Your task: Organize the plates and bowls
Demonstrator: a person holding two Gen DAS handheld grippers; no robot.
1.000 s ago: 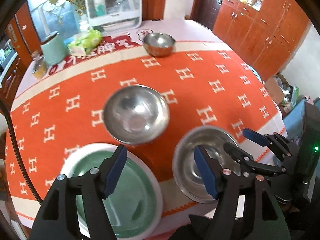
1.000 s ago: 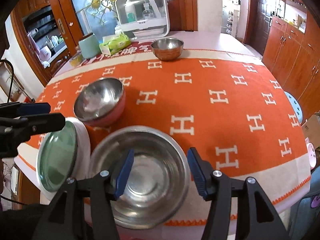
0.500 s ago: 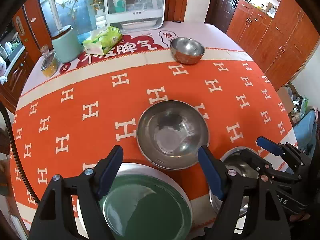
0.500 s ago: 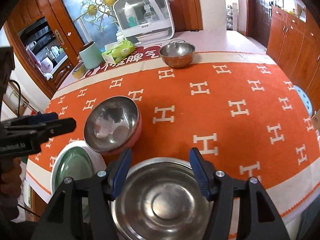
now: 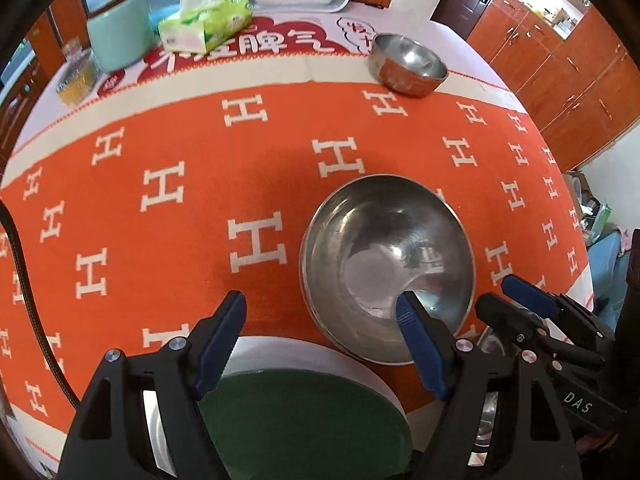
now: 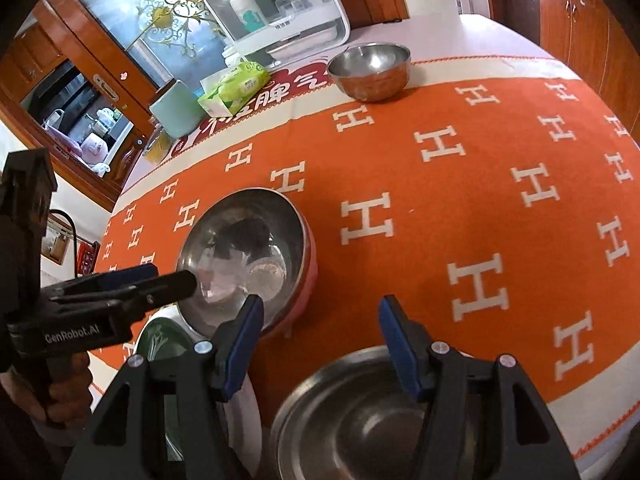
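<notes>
Mid steel bowl sits centre-front on the orange cloth, green plate w/ white rim just beside it at the near edge. Left gripper spread, empty, above their meeting rims. Right gripper also spread, nothing pinched, over big steel bowl; prob lining up for nesting. Small bowl far back.

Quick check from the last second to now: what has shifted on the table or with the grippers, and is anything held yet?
Both grippers have pushed forward and lower over the near table edge. The left gripper now hangs over the green plate, beside the middle steel bowl; the right gripper over the near steel bowl. Both are open, holding nothing. Plate, bowls and far bowl have not moved.
</notes>
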